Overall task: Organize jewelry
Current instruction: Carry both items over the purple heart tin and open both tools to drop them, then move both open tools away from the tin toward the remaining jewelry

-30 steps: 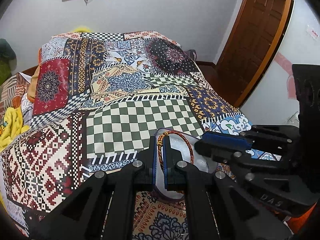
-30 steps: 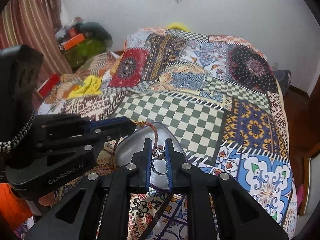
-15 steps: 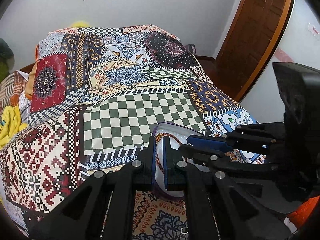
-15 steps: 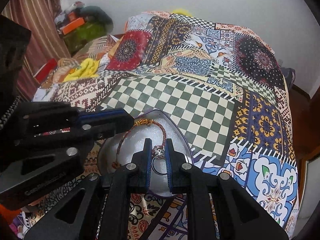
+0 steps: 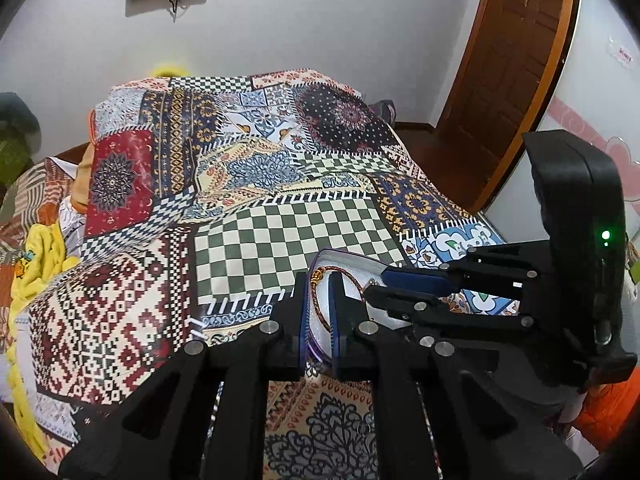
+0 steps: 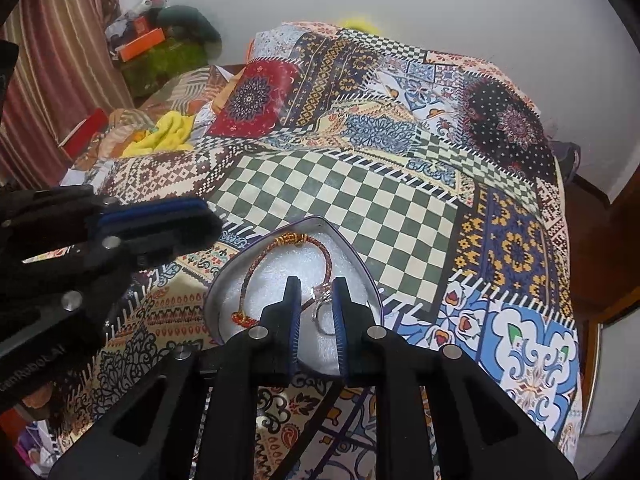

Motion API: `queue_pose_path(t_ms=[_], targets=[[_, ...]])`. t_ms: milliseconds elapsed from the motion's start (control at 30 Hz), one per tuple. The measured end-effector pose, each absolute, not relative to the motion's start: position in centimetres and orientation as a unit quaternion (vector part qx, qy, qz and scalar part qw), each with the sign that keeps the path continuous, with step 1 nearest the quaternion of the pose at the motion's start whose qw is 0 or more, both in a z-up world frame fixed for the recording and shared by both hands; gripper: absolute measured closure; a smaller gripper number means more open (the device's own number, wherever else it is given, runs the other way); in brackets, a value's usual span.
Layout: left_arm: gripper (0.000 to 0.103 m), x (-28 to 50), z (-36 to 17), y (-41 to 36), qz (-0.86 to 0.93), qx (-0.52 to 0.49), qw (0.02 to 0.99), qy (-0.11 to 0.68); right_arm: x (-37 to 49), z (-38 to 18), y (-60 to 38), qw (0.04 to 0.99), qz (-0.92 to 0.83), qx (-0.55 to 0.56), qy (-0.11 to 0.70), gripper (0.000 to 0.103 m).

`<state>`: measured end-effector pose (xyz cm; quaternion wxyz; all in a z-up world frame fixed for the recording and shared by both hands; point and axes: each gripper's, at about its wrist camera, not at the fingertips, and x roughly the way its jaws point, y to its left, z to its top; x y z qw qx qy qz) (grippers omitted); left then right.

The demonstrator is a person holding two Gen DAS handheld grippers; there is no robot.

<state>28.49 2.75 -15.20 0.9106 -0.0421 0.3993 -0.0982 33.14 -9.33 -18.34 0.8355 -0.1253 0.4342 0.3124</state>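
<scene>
The right gripper (image 6: 316, 316) hangs over the near part of the heart-shaped tray (image 6: 360, 268), its jaws parted by a narrow gap in which the silver ring (image 6: 323, 314) lies on the white padding, beside the right finger; contact with the pads cannot be confirmed. The left gripper (image 5: 320, 312) sits over the tray's left edge with a narrow gap between its jaws, through which the red braided bracelet (image 5: 318, 300) shows, resting on the padding; whether it is pinched cannot be told. The tray rests on the patchwork bedspread (image 6: 360, 184), directly beneath both grippers
</scene>
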Motion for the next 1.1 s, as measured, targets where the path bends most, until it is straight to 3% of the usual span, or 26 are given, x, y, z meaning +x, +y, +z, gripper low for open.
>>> queue_pose_path(t_ms=[567,733,833,1000,1100], targets=[[0.088,22.9,-12.6,2.8,-0.087,-0.034,0.917,0.389,27.9,-13.9,-11.8,0.862,0.291,-0.114,0.399,0.087],[0.076,21.1,-12.6,2.4,-0.087,-0.030,0.915,0.392,25.9,-13.1,-13.0,0.868,0.285,-0.112,0.390,0.087],[0.076,20.0,-12.9,2.0,-0.090,-0.024,0.913,0.397,24.7,-12.9,-13.6,0.872,0.280,-0.113,0.385,0.086],[0.076,18.5,-14.1,1.3,-0.102,-0.022,0.905,0.413,22.9,-13.2,-14.6,0.877,0.275,-0.107,0.379,0.062],[0.074,17.8,-15.2,1.0,-0.104,-0.020,0.899,0.426,22.1,-13.8,-14.8,0.877,0.272,-0.107,0.381,0.062]])
